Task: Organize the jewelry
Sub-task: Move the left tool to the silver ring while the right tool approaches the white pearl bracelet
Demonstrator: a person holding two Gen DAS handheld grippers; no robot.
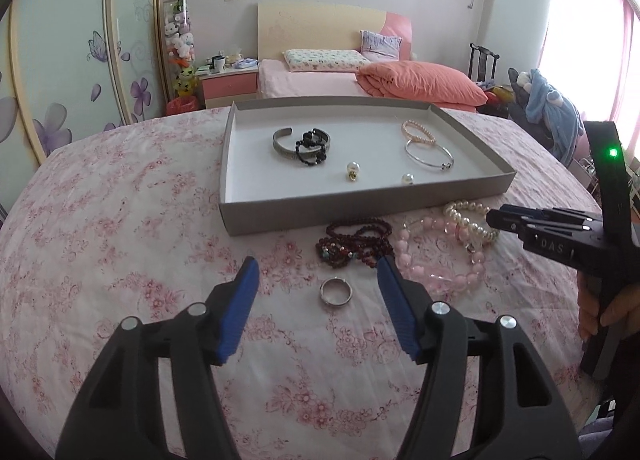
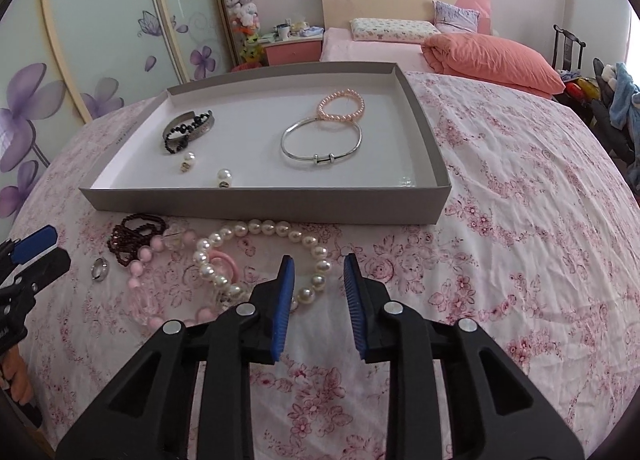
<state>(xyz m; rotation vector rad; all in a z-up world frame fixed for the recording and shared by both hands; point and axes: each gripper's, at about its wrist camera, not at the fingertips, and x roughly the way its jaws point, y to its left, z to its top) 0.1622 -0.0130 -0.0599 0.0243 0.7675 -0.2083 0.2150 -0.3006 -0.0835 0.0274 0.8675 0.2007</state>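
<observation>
A surface draped with a white cloth printed with pink flowers point(image 1: 120, 260) is seen in both views; whether it is a counter or a bed cannot be told. A shallow grey cardboard tray with a white floor point(image 1: 304, 212) is set on it. Inside the tray are laid a thin silver bangle point(image 2: 320, 142), touching a bracelet of small pink pearls point(image 2: 341, 105), and, well apart from those, a grey metal cuff point(image 1: 282, 140) overlapped by a black beaded bracelet point(image 1: 310, 150). Two loose pearl earrings point(image 1: 352, 171) are seen near the tray's front wall.

On the cloth just in front of the tray, a large-beaded white pearl bracelet point(image 2: 256, 256), a pale pink and clear beaded bracelet point(image 1: 440, 268) and a dark red beaded strand point(image 1: 356, 240) are bunched together, touching. A plain silver ring point(image 1: 336, 291) is placed just beside them.

The left gripper point(image 1: 318, 274) is held wide open above the ring, nothing gripped. The right gripper point(image 2: 320, 272) is held partly open over the white pearl bracelet, a few pearls showing between the blue pads point(image 2: 284, 300); no pinch is seen.
</observation>
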